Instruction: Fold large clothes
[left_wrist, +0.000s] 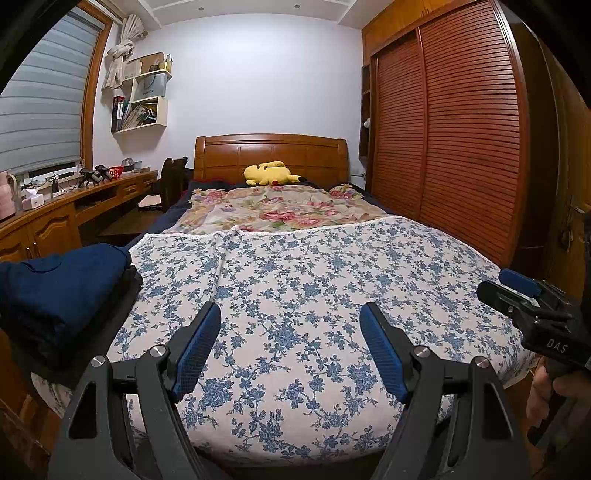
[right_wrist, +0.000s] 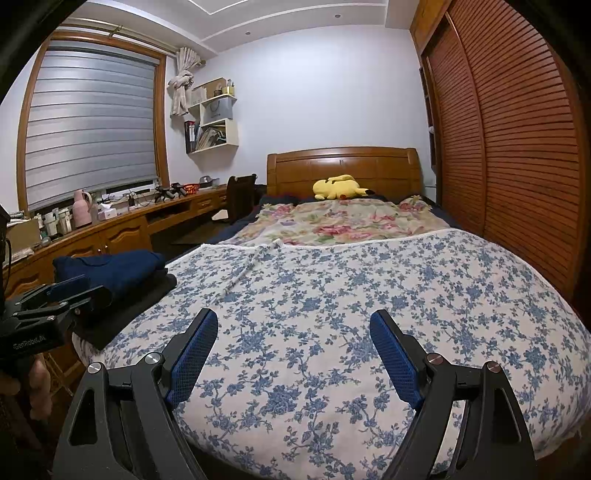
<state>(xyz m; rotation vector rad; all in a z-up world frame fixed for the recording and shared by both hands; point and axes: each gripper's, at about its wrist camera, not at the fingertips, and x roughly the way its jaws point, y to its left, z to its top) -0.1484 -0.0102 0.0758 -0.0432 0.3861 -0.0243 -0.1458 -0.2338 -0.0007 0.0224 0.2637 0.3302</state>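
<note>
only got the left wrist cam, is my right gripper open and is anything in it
observer: the right gripper is open, with nothing between its fingers; only the blue floral bedspread lies beyond.
operator: where's my left gripper vs the folded stack
observer: from the right wrist view, the left gripper has its tips overlapping the near end of the navy folded garment. I cannot tell if they touch.
</note>
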